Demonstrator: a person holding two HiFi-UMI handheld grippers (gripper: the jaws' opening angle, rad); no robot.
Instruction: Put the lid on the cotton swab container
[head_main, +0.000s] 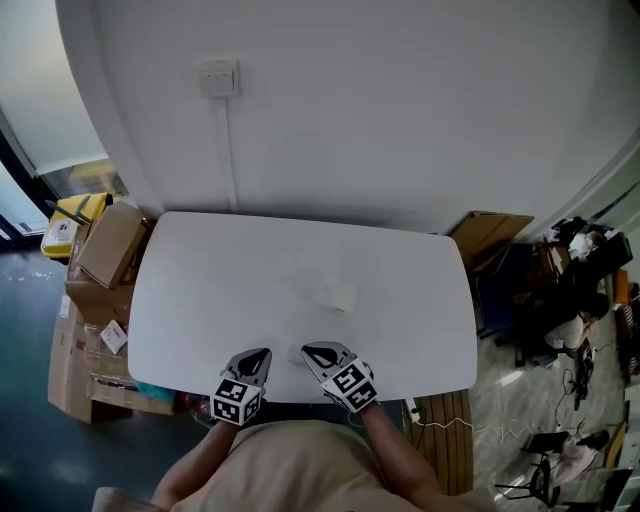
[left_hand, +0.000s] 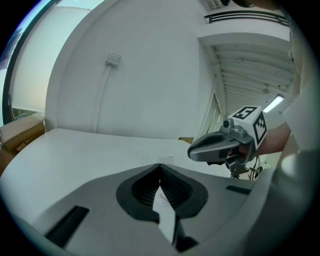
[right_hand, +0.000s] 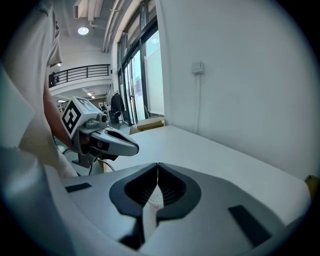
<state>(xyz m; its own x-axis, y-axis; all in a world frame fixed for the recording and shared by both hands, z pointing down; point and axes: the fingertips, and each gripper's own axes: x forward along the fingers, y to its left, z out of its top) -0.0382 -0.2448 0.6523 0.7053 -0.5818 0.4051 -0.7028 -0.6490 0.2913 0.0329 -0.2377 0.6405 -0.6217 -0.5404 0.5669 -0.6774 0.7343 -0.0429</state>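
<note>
In the head view a pale, translucent cotton swab container (head_main: 337, 293) lies near the middle of the white table (head_main: 200, 290). It is too faint to tell the lid from the body. Both grippers hover at the table's near edge, well short of it. My left gripper (head_main: 260, 353) is shut with nothing in it, its jaws meeting in the left gripper view (left_hand: 159, 165). My right gripper (head_main: 310, 351) is also shut and empty, its jaws closed together in the right gripper view (right_hand: 157, 164). Each gripper shows in the other's view, the right gripper (left_hand: 216, 147) and the left gripper (right_hand: 107, 140).
Cardboard boxes (head_main: 105, 250) and a yellow item (head_main: 72, 218) stand left of the table. A white wall with a socket (head_main: 218, 78) rises behind it. A flat cardboard piece (head_main: 490, 235), a wooden bench (head_main: 445, 440) and floor clutter lie to the right.
</note>
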